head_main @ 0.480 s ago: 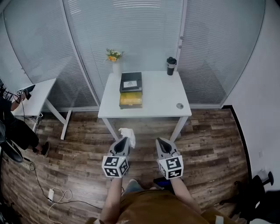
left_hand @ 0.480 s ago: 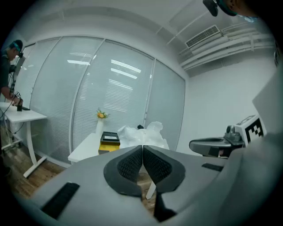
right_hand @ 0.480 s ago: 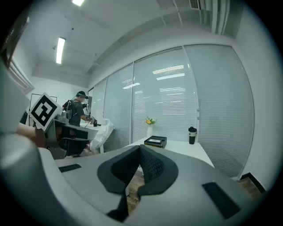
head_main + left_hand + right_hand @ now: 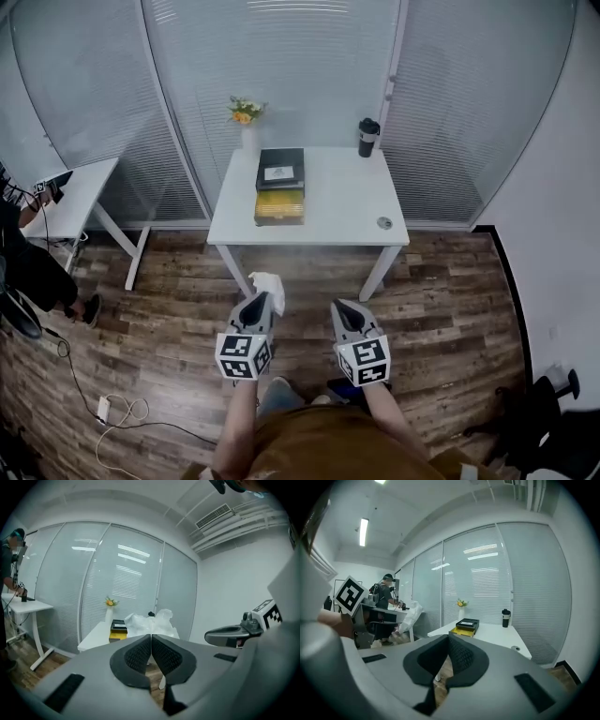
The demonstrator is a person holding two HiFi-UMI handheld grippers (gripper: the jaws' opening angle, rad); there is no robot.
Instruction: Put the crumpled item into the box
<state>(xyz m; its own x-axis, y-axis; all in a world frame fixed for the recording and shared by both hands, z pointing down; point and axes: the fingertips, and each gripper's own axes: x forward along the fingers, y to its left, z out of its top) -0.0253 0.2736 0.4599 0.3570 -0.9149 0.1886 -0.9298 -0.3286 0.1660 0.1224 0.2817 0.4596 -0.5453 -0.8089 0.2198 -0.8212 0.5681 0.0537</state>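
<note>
White crumpled item (image 4: 269, 286) sits in my left gripper (image 4: 263, 300), jaws closed on its edge; right gripper (image 4: 343, 309) jaws closed, empty. Box (image 4: 279, 206) far ahead on desk (image 4: 347, 202). Risk: thin hold, item drops to floor (image 4: 178, 337) during approach.

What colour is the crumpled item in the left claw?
Crumpled item: white, clearest in left gripper view.

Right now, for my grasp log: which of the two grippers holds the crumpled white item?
The left gripper: its jaws are shut on the crumpled white item, which sticks out past them. The right gripper is shut on nothing.
</note>
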